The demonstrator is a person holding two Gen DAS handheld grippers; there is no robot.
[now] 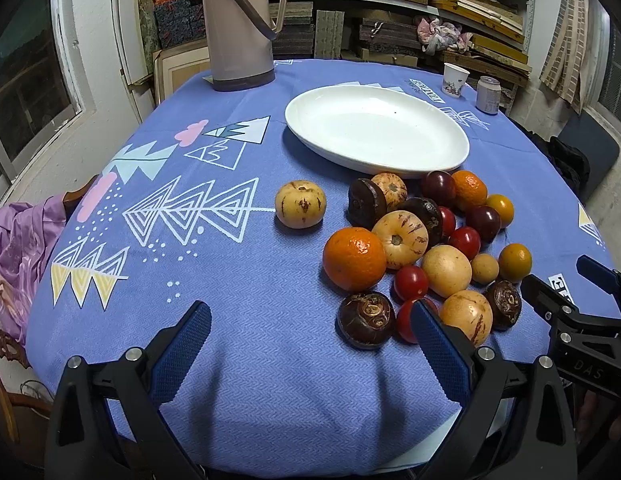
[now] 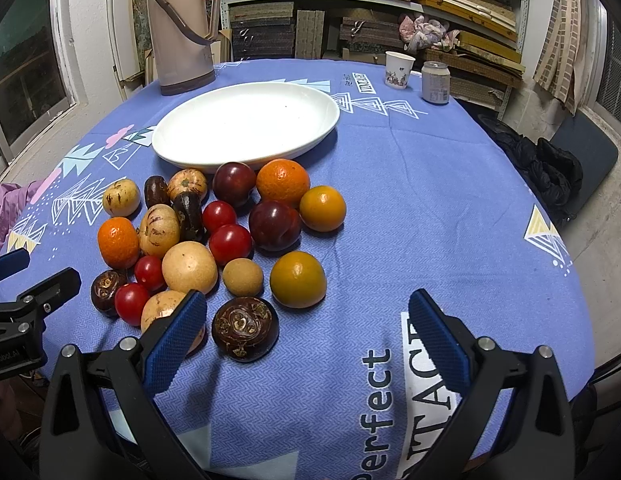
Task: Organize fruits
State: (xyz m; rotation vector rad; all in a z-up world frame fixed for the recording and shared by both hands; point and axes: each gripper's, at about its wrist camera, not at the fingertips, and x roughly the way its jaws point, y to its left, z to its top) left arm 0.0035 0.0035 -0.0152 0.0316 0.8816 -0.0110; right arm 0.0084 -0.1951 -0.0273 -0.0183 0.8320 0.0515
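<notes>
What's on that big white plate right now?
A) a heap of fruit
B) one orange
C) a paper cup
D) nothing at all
D: the white plate lies bare, while all the fruit sits in a pile on the blue tablecloth just in front of it.

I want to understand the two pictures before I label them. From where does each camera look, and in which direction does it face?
Left wrist: sits on the left gripper, low over the near table edge, facing the fruit pile and white plate; its blue fingers show, open.
Right wrist: sits on the right gripper, facing likewise; its open fingers show.
Shared: plate, thermos, fruit pile; each view catches the other gripper at its edge.
</notes>
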